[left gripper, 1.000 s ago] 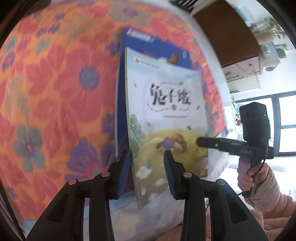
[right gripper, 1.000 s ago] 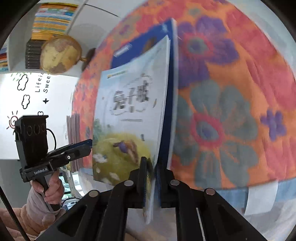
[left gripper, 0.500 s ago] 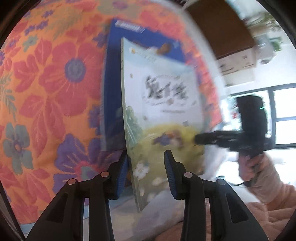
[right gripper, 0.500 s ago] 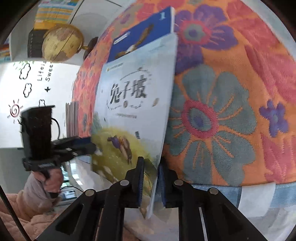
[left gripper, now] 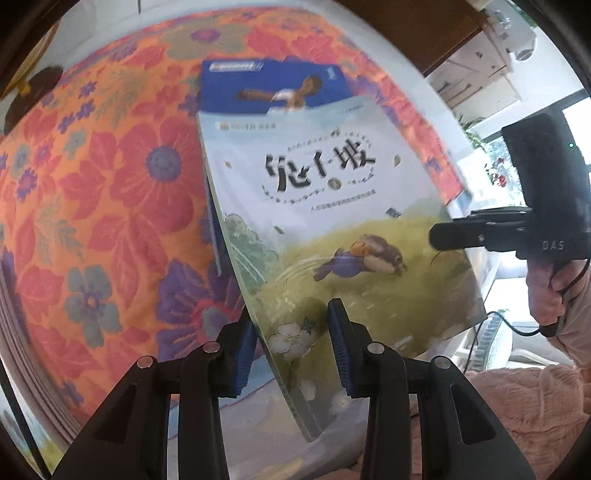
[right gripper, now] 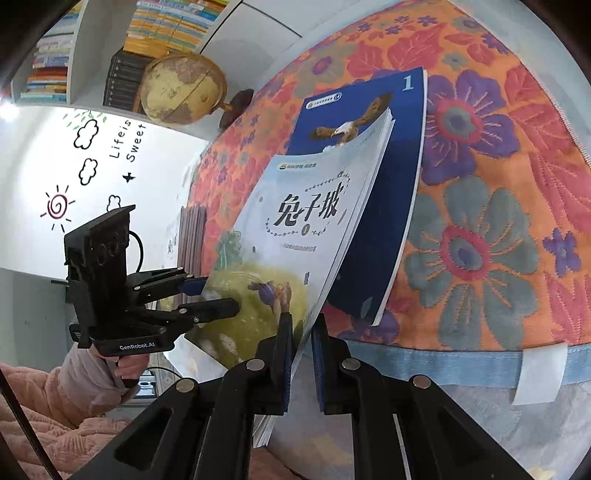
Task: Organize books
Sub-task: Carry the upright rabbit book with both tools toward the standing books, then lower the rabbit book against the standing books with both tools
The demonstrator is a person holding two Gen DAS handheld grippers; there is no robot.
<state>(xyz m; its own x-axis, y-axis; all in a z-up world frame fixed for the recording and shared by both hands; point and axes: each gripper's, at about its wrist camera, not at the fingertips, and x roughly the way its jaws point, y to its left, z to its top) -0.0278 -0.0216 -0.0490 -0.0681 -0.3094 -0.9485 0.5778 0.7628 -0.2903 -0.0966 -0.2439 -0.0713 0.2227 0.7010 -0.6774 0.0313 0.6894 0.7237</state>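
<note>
Right hand-held gripper [right gripper: 303, 354]: I am pinching the near edge of the pale picture book [right gripper: 291, 236], my blue pads clamped tight on its cover and pages.
Left hand-held gripper [left gripper: 291, 347]: I am straddling the book's spine edge with the pads narrowly apart; whether they are pressing on it I cannot tell.
Pale picture book: it is tilting up off the blue book [right gripper: 391, 206], with only its far edge near that cover.
Blue book: it is lying flat on the flowered cloth [right gripper: 480, 221], its top strip showing beyond the pale book.
Flowered cloth: orange with red and purple blooms, it is covering the worktop beneath both books.
Globe [right gripper: 183, 88]: it is standing beyond the cloth's far corner, under shelves of books [right gripper: 162, 26].
</note>
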